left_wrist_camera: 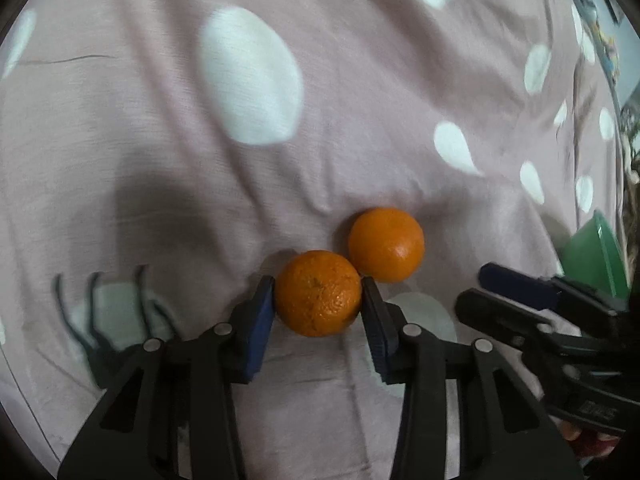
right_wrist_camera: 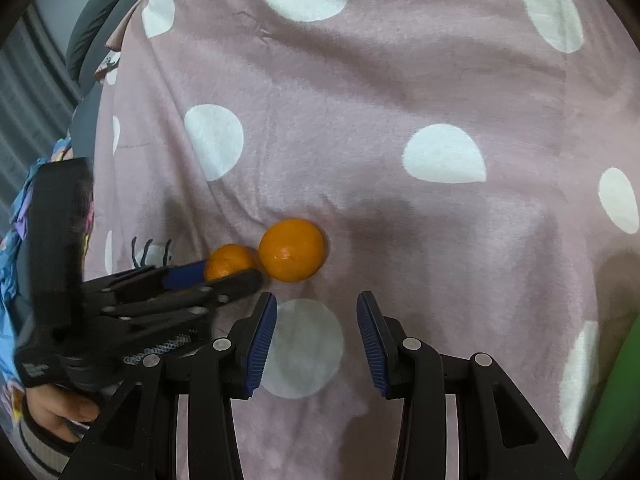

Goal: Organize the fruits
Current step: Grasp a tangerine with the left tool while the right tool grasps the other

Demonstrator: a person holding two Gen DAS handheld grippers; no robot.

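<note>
Left gripper point(left_wrist_camera: 318, 294), black plastic with ribbed blue rubber pads, grips the nearer round orange with pebbled skin point(left_wrist_camera: 318, 293): we see both pads pressed against its sides. From the right wrist view this same fruit point(right_wrist_camera: 229, 266) is half hidden behind the left gripper's point(right_wrist_camera: 230, 274) fingers, so only its top curve shows. Just beyond it, touching or nearly so, sits the second round orange with smoother, glossy skin point(left_wrist_camera: 386, 244), also clear in the right wrist view point(right_wrist_camera: 291, 249). Both fruits rest on a soft, wrinkled pink fleece blanket with large white dots point(left_wrist_camera: 360, 120).

Our right gripper point(right_wrist_camera: 316, 316), of the same black-and-blue build, hangs over the blanket with a gap between its pads and nothing in it; a white dot shows through. In the left wrist view it point(left_wrist_camera: 476, 286) enters from the right, blurred.

Being nearly spherical, the oranges have no clear long axis. A small dimple shows on the held orange's upper face, and a pale dimple on the far one faces the camera, low on its side.

A green plastic container point(left_wrist_camera: 596, 256) is cut off at the right edge, its shape unreadable. A hand point(right_wrist_camera: 60, 412) holding the left gripper's handle is partly visible, with a colourful printed sleeve point(right_wrist_camera: 12, 248) beside it, too blurred to read.
</note>
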